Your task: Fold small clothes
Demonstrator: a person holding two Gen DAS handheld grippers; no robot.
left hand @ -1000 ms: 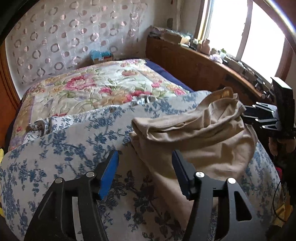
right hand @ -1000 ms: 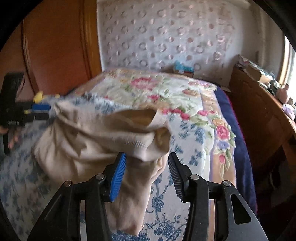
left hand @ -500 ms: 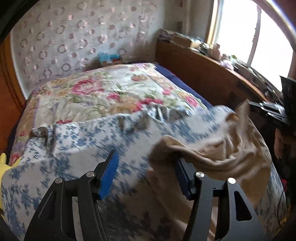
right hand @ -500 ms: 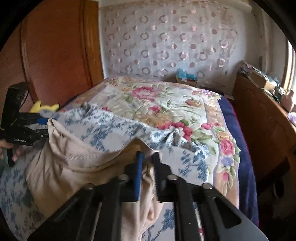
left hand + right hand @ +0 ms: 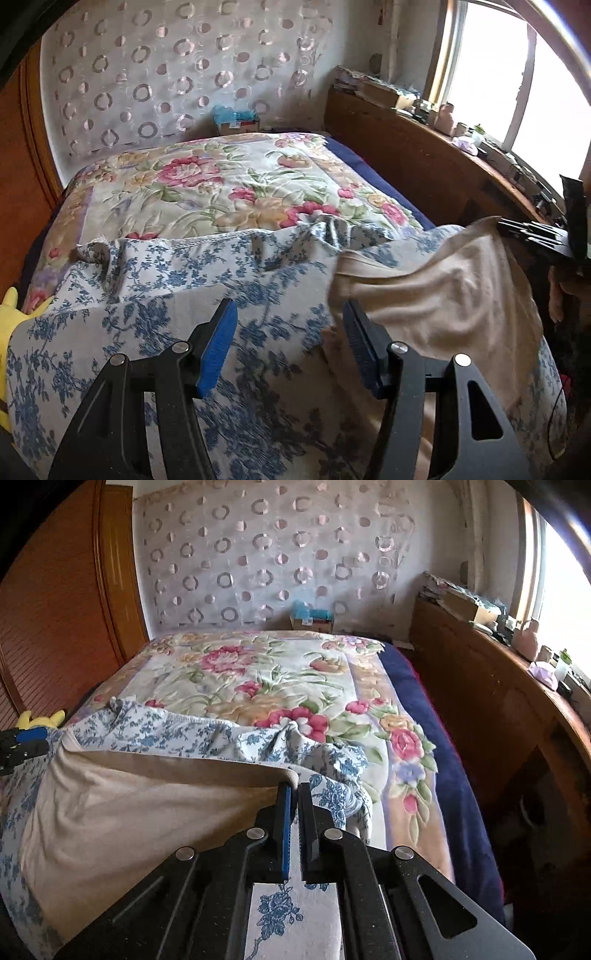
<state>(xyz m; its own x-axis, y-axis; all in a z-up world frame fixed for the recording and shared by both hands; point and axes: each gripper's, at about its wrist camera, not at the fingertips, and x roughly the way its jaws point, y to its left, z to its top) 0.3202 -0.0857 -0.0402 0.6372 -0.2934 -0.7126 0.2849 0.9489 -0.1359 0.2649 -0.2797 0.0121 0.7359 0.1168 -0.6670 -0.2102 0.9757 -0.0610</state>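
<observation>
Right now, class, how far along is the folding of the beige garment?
Done: the right gripper has pinched one corner of the beige garment, its jaws having just eased slightly. In hand: lifting that edge. Left: the left gripper is open and holds nothing; no fold is made.

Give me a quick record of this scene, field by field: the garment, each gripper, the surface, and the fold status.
garment: beige knit garment, corner lifted, rest draped
right gripper: shut on garment edge; jaws have just eased slightly
left gripper: open, nothing between jaws, beside garment's left edge
surface: blue floral white sheet over flowered quilt
fold status: not yet folded
</observation>
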